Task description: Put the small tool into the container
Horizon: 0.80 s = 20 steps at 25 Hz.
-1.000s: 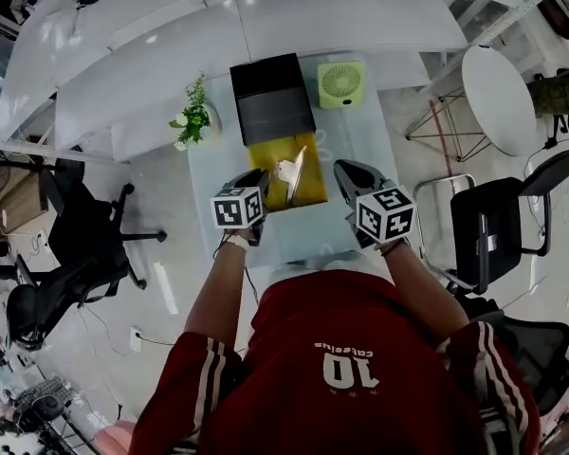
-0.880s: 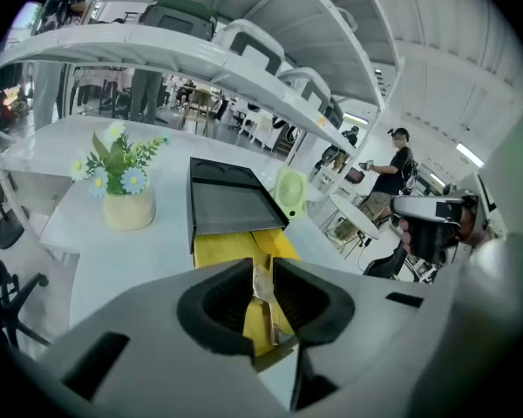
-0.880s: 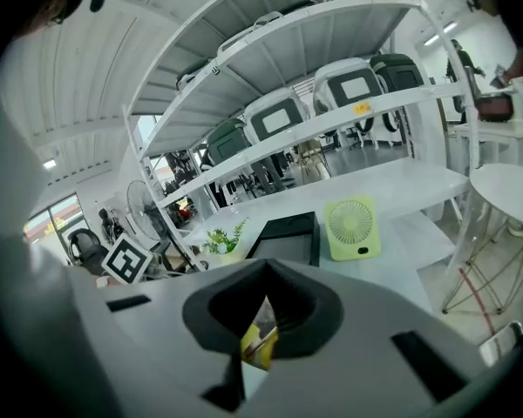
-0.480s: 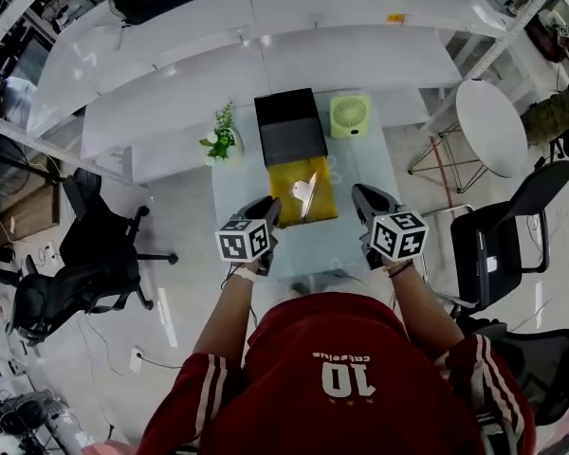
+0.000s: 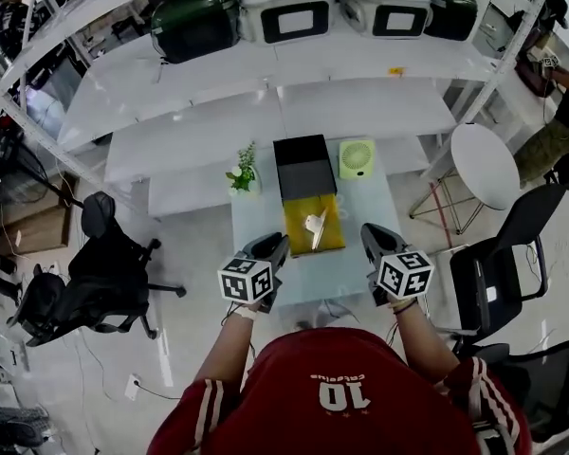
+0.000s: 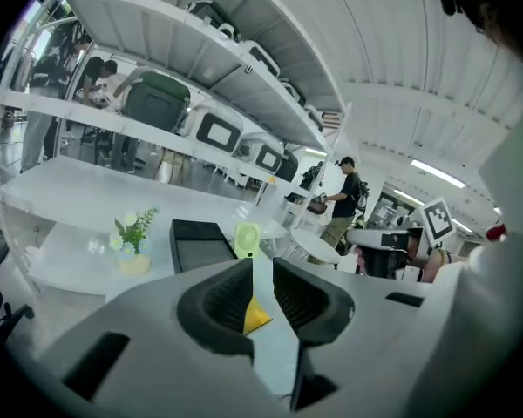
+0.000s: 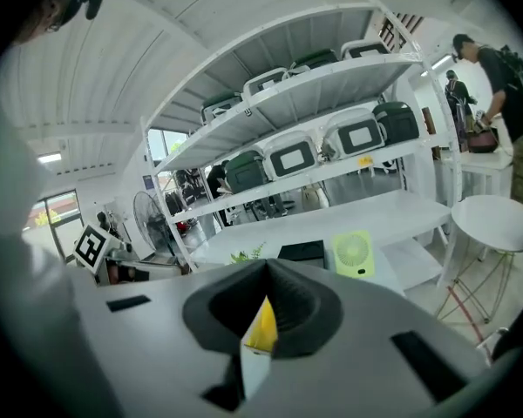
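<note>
Head view only: the small tool [image 5: 315, 223] shows here alone. It lies on a yellow mat [image 5: 308, 240] on the glass table [image 5: 356, 211], outside the black container [image 5: 302, 165].
Container: it stands at the mat's far edge, with a green fan [image 5: 357, 158] just to its right and a potted plant [image 5: 242, 174] to its left.
Tool axis: the long axis runs away from the person, with the far end leaning slightly right. It is too small to tell which end is which.
Gripper views: neither shows the tool. Each shows a sliver of yellow mat through its jaw gap, plus the container and fan beyond.
Left gripper [image 5: 279, 242]: held beside the mat's near left corner, jaws a narrow slit apart with nothing between them.
Right gripper [image 5: 368, 232]: held to the right of the mat and apart from it, jaw tips pressed together and pinching nothing.
</note>
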Tool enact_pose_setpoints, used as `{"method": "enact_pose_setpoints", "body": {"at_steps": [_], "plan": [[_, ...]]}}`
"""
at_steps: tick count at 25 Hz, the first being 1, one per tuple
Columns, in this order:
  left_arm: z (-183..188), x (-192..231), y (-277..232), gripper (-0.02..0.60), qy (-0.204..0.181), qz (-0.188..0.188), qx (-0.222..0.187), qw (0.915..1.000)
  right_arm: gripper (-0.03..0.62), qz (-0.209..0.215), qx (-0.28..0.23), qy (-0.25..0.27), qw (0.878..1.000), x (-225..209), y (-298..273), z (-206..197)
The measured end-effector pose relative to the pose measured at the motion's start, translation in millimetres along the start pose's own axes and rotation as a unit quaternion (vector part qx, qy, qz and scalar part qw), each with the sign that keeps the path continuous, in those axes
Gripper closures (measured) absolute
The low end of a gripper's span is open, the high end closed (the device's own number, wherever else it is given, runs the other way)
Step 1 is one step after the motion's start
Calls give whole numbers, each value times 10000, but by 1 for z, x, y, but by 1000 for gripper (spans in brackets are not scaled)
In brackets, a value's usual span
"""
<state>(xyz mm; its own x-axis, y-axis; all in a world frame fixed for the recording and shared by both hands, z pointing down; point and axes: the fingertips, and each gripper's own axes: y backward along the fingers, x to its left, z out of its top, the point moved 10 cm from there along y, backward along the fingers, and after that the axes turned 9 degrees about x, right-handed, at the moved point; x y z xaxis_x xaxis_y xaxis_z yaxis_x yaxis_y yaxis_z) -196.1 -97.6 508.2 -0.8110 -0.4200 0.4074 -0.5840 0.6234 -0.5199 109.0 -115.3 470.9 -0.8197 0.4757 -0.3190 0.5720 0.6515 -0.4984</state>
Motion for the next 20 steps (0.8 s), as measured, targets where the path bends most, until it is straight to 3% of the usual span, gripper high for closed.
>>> {"method": "enact_pose_setpoints", "body": {"at_steps": [4, 14, 20], "plan": [[7, -17, 36, 503, -254, -170, -320, 9990, 589, 64, -165, 122, 9998, 26, 19, 1], [21, -59, 124, 505, -1063, -9, -1171, 9874, 589, 97, -523, 606, 9967, 86, 77, 3], [27, -75, 158, 509, -792, -303, -1668, 9823, 589, 133, -709, 743, 9946, 106, 105, 17]]}}
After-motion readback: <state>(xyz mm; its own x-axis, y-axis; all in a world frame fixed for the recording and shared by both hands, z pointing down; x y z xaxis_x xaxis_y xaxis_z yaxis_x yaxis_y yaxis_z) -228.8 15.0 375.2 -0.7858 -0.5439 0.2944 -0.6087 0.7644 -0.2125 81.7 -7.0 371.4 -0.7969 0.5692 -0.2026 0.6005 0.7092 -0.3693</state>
